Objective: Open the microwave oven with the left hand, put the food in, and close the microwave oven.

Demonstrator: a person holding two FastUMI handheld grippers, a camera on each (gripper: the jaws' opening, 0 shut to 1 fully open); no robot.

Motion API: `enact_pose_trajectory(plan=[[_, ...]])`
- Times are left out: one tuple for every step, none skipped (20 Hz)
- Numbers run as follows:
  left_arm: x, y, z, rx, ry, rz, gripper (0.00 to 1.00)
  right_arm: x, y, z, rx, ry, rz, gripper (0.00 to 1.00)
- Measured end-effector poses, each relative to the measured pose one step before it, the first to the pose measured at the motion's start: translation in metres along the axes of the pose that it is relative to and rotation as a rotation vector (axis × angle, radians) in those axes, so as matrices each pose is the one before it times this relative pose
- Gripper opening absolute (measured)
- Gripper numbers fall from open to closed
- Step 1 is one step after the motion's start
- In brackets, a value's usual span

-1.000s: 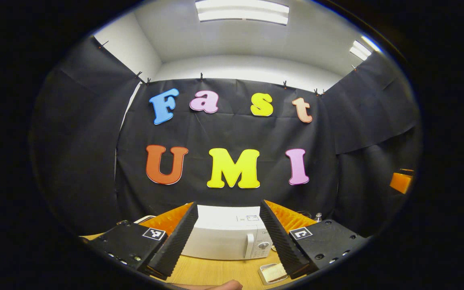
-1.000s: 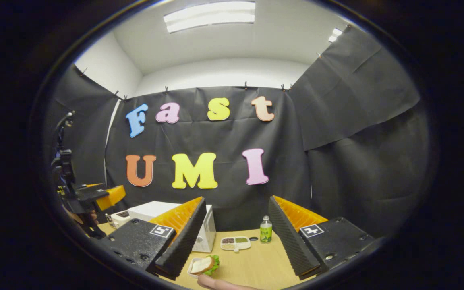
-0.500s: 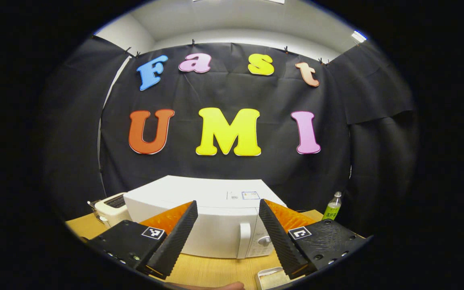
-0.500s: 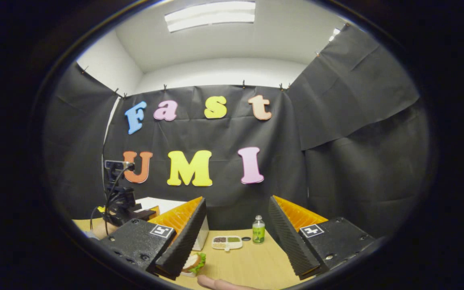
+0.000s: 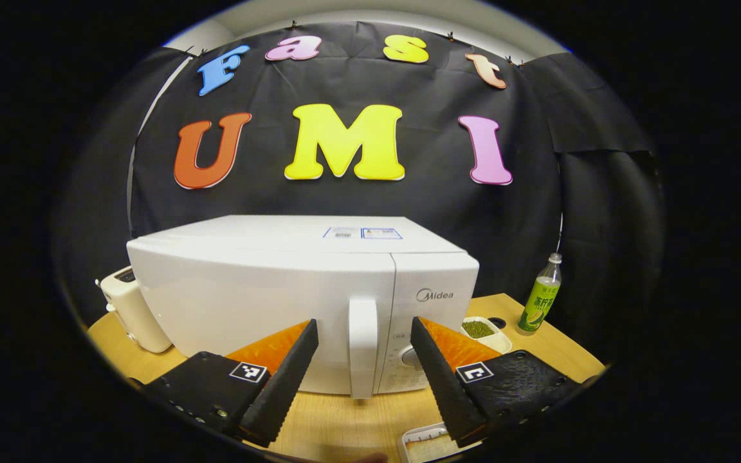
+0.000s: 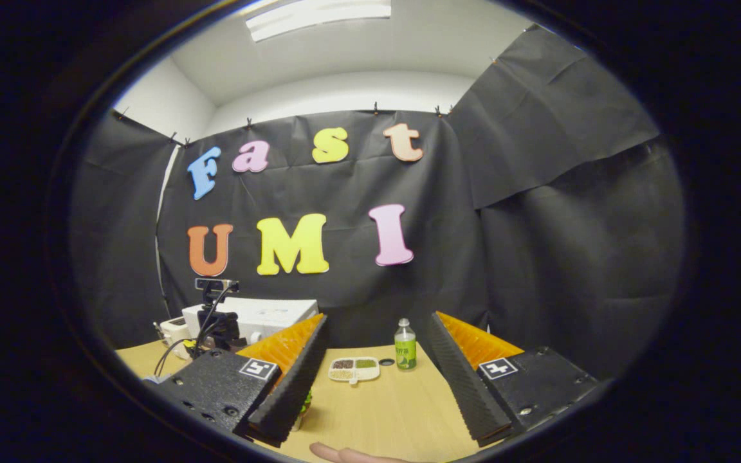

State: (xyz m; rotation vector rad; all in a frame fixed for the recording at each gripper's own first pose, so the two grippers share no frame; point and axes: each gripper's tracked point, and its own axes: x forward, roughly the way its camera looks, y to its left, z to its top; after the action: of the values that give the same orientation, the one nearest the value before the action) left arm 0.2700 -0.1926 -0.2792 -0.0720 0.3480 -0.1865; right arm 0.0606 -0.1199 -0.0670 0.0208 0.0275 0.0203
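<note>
Standing on a wooden surface (image 5: 345,424) in a black-draped booth, one white microwave (image 5: 267,289) has its door closed, its handle (image 5: 363,347) between the fingers of the wide-open, empty left tool (image 5: 361,379). One toaster (image 5: 129,308) sits toward the left edge, one bottle (image 5: 538,296) toward the right. The right tool (image 6: 377,386), also open and empty, hovers beside the food (image 6: 305,404).

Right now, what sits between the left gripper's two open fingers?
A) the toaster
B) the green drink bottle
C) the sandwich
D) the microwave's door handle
D: in the left gripper view the left gripper is open, and the white door handle of the closed microwave oven stands upright between its fingers, ungripped.
</note>
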Motion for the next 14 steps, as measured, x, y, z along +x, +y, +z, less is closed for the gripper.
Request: enact_pose_trajectory(plan=[[0.00342, 0.00039, -0.00613, -0.00661, 0.00706, 0.00847, 0.88, 0.00117, -0.00305, -0.00435, 0.01259, 0.00794, 0.00148, 0.99], [0.00440, -0.00030, -0.00494, 0.00039, 0.00851, 0.00242, 0.88, 0.00106, -0.00366, -0.00555, 0.01167, 0.00714, -0.00073, 0.99], [0.00265, 0.00099, -0.00290, 0.00658, 0.00431, 0.00882, 0.88, 0.00064, -0.00491, -0.00283, 0.00718, 0.00761, -0.00680, 0.99], [0.00081, 0.00198, 0.00425, 0.01237, -0.02820, 0.00620, 0.86, 0.00123, -0.00450, -0.00117, -0.00594, -0.00235, -0.00756, 0.99], [0.00198, -0.00005, -0.00210, 0.01229, -0.00422, 0.00314, 0.81, 0.00132, -0.00433, 0.00168, -0.01708, -0.00836, -0.01174, 0.99], [-0.00019, 0.00026, -0.00148, 0.02193, 0.00298, 0.00133, 0.80, 0.00007, -0.00405, 0.00172, -0.01877, -0.01027, -0.01216, 0.98], [-0.00083, 0.00015, -0.00021, 0.01470, -0.00336, 0.00129, 0.74, -0.00096, -0.00192, 0.00254, -0.01230, -0.00630, -0.00721, 0.98], [-0.00034, 0.00006, -0.00156, 0.00091, -0.00109, 0.00051, 0.73, -0.00160, 0.00011, 0.00160, -0.00628, -0.00725, -0.00158, 0.98], [0.00051, 0.00029, -0.00119, -0.00297, -0.00490, -0.00654, 0.69, -0.00223, 0.00064, 0.00157, -0.00248, -0.00473, 0.00342, 0.98], [0.00234, 0.00142, -0.00197, -0.00612, -0.00683, 0.01258, 0.74, -0.00280, 0.00073, -0.00056, -0.00028, -0.00010, 0.00524, 0.98], [-0.00249, -0.00004, 0.00194, -0.01101, -0.01375, -0.00778, 0.14, -0.00252, 0.00032, -0.00047, 0.00010, 0.00246, 0.00338, 0.98], [-0.00042, 0.00154, -0.00099, 0.00388, 0.00539, -0.00476, 0.24, -0.00164, -0.00229, -0.00174, 0.00039, 0.00473, -0.00154, 0.98], [-0.00043, -0.00022, -0.00025, 0.00430, -0.00114, -0.00486, 0.21, -0.00323, -0.00294, -0.00028, 0.00059, 0.00336, -0.00650, 0.98], [-0.00179, 0.00035, -0.00056, 0.00152, 0.00718, -0.00559, 0.18, -0.00229, -0.00260, -0.00044, 0.00060, 0.00242, -0.00699, 0.98]])
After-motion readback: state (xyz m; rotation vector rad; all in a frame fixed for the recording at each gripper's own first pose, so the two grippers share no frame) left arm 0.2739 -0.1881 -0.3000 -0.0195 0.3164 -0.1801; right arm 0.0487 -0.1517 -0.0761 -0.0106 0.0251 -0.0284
